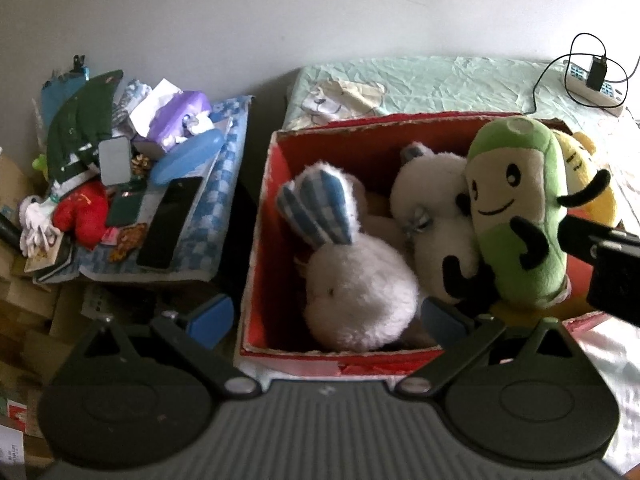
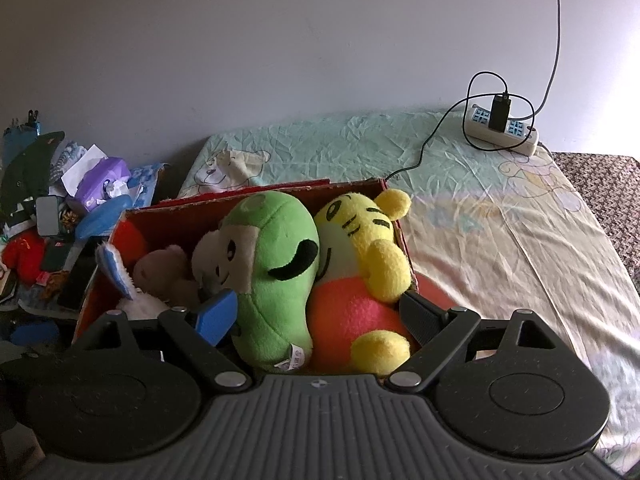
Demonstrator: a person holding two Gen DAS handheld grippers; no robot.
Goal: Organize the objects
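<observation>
Bed (image 2: 480, 216), green plush (image 2: 276, 272) between right tongs (image 2: 320, 318)

No readable text in either view. The green plush (image 2: 276, 280) has a small white sewn-in tag (image 2: 294, 360) with print on it (too small and blurred to make out). The cardboard (image 1: 12, 420) at the left wrist view's lower-left edge carries a red mark, also illegible.
</observation>
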